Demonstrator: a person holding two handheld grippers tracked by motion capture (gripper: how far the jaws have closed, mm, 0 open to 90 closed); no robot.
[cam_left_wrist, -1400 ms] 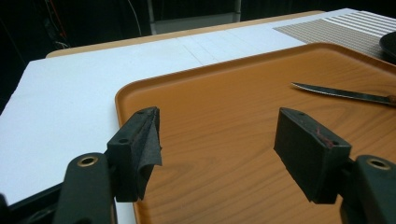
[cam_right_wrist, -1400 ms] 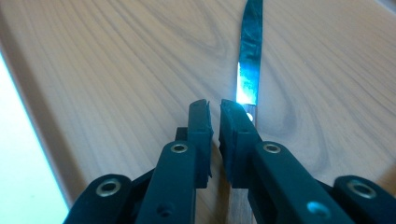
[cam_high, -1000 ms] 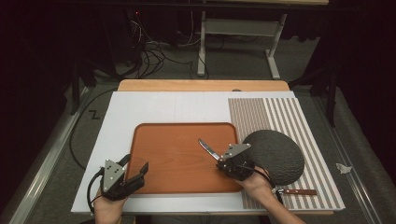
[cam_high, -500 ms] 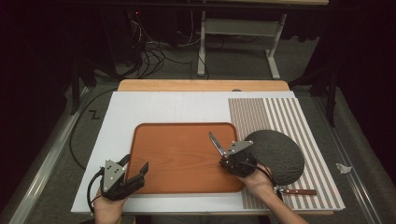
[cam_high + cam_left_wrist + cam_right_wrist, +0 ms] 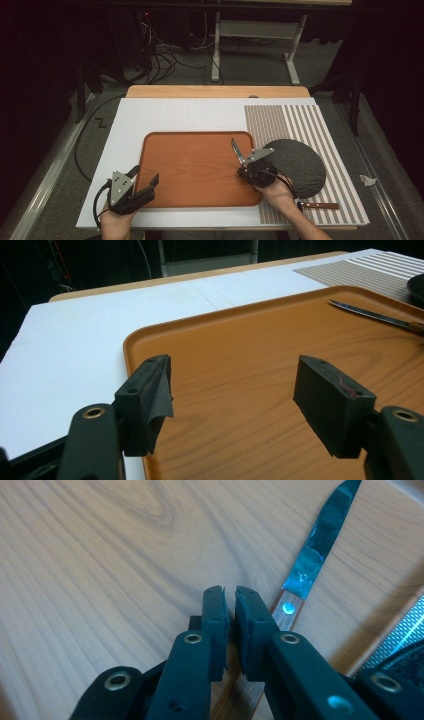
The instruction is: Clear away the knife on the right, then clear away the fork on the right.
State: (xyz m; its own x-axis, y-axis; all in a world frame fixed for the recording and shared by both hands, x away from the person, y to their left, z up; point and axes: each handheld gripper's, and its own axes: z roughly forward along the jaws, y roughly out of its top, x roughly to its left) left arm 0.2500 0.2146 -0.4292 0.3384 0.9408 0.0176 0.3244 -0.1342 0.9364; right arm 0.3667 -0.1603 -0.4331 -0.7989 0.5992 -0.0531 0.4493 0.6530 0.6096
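Note:
An orange wood-grain tray (image 5: 195,150) lies on a white board. My right gripper (image 5: 246,167) is over the tray's right edge, shut on the wooden handle of a knife (image 5: 237,150). The blade points away and a little left, above the tray. In the right gripper view the jaws (image 5: 230,597) stand almost together, and the knife (image 5: 320,535) runs up to the right over the tray (image 5: 100,555). My left gripper (image 5: 145,176) is open over the tray's near left corner. Nothing is between its pads (image 5: 232,385), and the knife (image 5: 370,315) shows far off across the tray (image 5: 250,340).
A dark round plate (image 5: 300,167) sits on a striped mat (image 5: 300,120) right of the tray, just beside my right hand. A second knife (image 5: 320,205) lies on the mat's near edge. The white board (image 5: 165,115) rests on a wooden tabletop (image 5: 215,91).
My right gripper has shifted a little to the right with the knife, and the blade has swung from pointing left to pointing more away. The left gripper has kept still.

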